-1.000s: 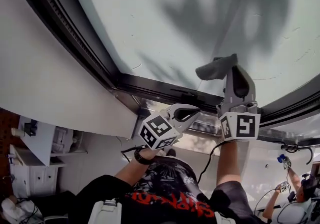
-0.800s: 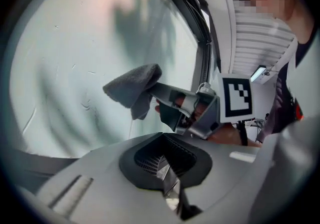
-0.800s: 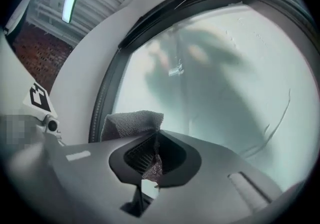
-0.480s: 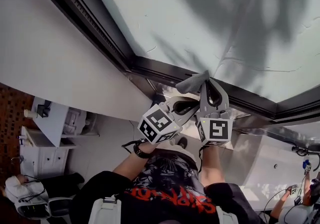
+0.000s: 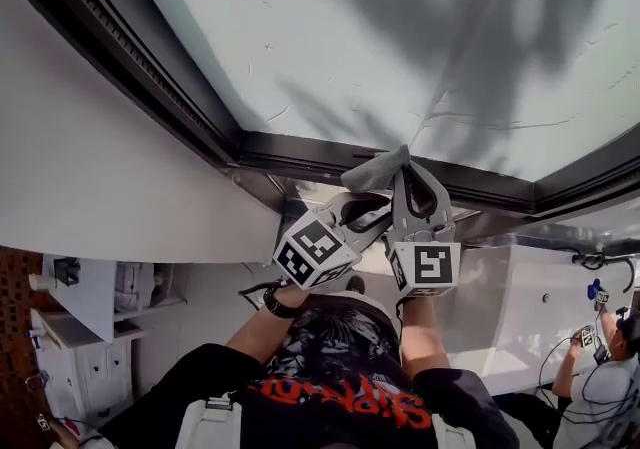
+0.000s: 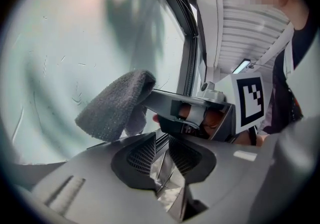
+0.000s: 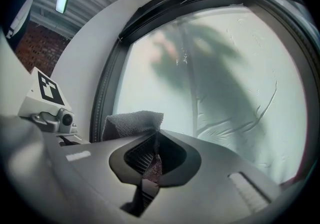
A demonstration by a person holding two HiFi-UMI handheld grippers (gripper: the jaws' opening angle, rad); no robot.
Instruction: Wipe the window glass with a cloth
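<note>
The window glass (image 5: 400, 27) fills the top of the head view, streaked and shadowed. My right gripper (image 5: 402, 169) is shut on a grey cloth (image 5: 375, 170), which sits at the dark lower frame (image 5: 300, 152) just below the glass. In the right gripper view the cloth (image 7: 132, 120) bunches out past the right gripper (image 7: 152, 160) toward the glass (image 7: 215, 78). My left gripper (image 5: 372, 220) is shut on nothing, close beside the right one on its left. The left gripper view shows the left gripper (image 6: 162, 160), the cloth (image 6: 115, 106) and the right gripper (image 6: 190, 111) ahead.
A dark side frame (image 5: 130, 67) runs diagonally at the left, with a white wall (image 5: 90, 187) beyond it. A white cabinet (image 5: 85, 302) stands at the lower left. Another person (image 5: 600, 377) is at the lower right. The left gripper's marker cube (image 7: 45, 91) is close by.
My right gripper has brought the cloth down and left off the open glass to the lower frame. The left gripper has stayed beside it.
</note>
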